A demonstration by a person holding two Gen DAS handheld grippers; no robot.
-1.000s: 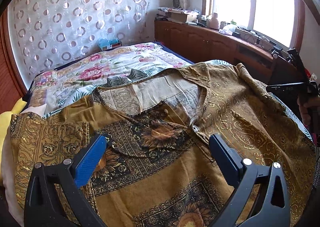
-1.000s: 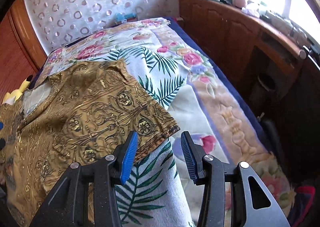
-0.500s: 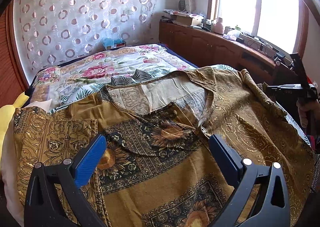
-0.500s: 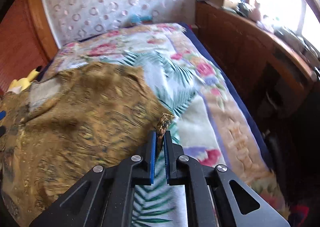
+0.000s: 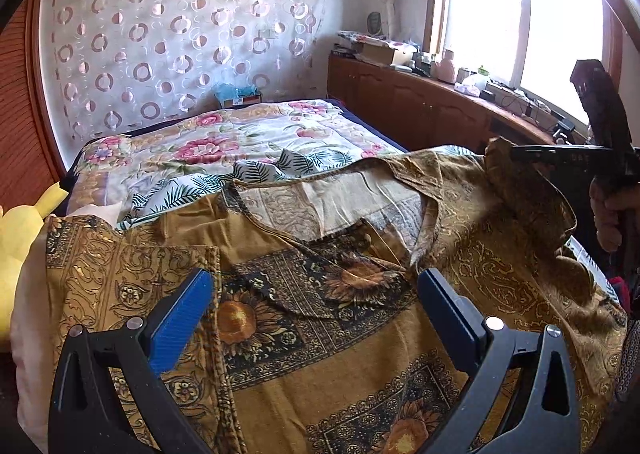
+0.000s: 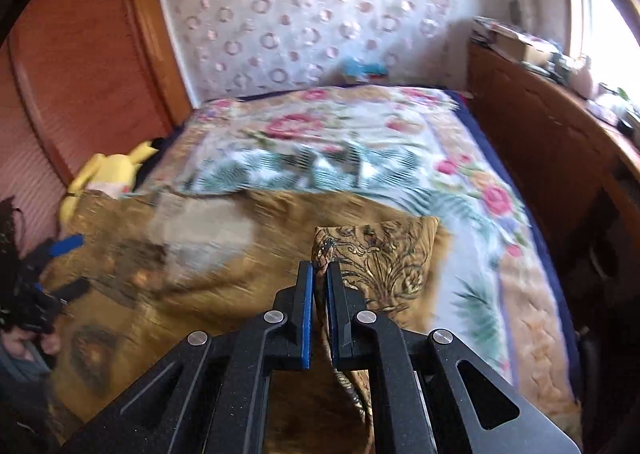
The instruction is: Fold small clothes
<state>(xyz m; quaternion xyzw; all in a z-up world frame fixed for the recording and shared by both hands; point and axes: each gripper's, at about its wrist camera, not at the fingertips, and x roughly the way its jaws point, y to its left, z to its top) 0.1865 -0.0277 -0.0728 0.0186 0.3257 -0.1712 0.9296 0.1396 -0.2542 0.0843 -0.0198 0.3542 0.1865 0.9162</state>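
Two claws work one garment, a gold patterned shirt (image 5: 360,386) spread face up on the near part of the bed (image 5: 248,141), its collar toward the far side and a yellow plush toy (image 5: 24,225) off its left edge. At the left, the shirt's left sleeve (image 5: 128,282) already lies folded in over the body, its hem running near to far just beside the left gripper (image 5: 316,314). That claw hovers over the chest with its blue pads spread wide, holding nothing; whether it touches the cloth cannot be told. Further right is where the change lies: a second ago the right gripper (image 6: 319,282) stood open on either side of the right sleeve (image 6: 384,254) as it lay flat on the palm-leaf sheet (image 6: 472,213), and now its pads are pinched tight on the sleeve's hem. The sleeve has come up off the bed and is carried leftward, over the shirt; the blur in the right wrist view fits a fast swing. By my judgement the second sleeve fold is under way, and laying it flat to match the left one comes next.
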